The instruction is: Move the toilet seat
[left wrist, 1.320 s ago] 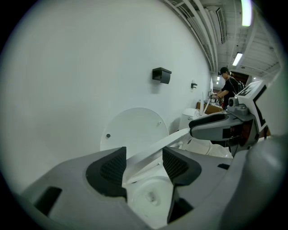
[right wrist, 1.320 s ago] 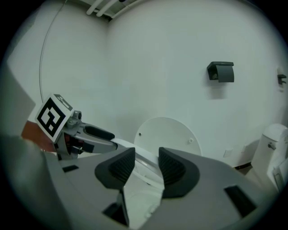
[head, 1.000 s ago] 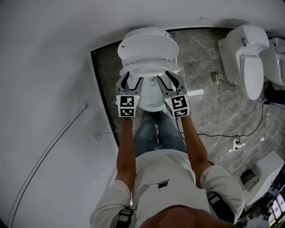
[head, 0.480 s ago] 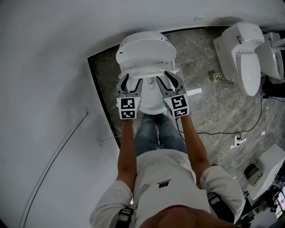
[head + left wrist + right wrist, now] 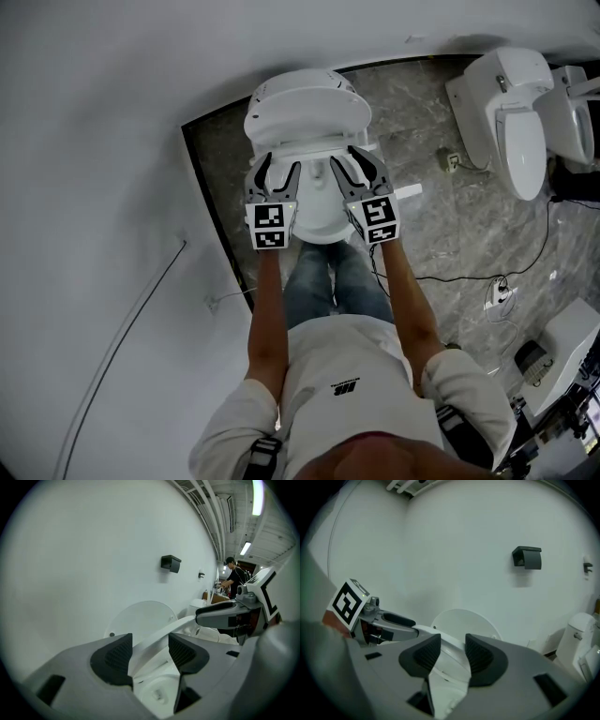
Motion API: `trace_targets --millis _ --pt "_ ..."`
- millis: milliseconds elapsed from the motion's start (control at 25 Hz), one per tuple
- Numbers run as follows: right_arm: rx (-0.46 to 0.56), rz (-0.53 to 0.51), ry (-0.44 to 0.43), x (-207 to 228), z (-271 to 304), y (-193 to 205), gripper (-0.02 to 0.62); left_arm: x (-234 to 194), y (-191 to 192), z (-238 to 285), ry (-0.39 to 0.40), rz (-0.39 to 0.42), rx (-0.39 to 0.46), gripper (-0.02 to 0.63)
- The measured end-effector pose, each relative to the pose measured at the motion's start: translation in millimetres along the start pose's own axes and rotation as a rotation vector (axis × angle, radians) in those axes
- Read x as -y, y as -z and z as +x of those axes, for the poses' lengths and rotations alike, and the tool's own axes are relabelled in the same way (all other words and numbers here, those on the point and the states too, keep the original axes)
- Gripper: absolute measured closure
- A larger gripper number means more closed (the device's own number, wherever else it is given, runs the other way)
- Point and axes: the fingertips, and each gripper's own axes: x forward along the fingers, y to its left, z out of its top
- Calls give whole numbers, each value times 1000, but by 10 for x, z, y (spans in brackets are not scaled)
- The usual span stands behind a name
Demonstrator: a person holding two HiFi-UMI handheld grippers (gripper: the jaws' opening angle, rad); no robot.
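Note:
A white toilet stands against the wall with its lid (image 5: 305,108) raised. The seat ring (image 5: 314,148) is tilted up off the bowl (image 5: 319,211). My left gripper (image 5: 278,169) is shut on the seat's left side, and the seat (image 5: 154,637) runs between its dark pads (image 5: 114,657). My right gripper (image 5: 354,161) is shut on the right side, and the seat (image 5: 449,665) fills the gap between its pads (image 5: 480,656). The lid (image 5: 140,616) (image 5: 464,620) rises behind the seat in both gripper views.
A second white toilet (image 5: 511,112) stands at the right on the marble floor, with cables (image 5: 525,272) trailing near it. A black paper holder (image 5: 527,557) hangs on the wall above the lid. A white wall runs along the left. A person (image 5: 232,576) stands far back.
Both grippers have edged a little toward the raised lid with the seat still between their jaws. The head view has shifted slightly.

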Motion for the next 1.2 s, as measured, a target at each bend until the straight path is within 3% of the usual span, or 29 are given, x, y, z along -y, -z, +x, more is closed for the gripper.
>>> trace_targets --millis 1200 --pt "5 6 71 205 359 -278 423 -230 -266 312 31 6 39 351"
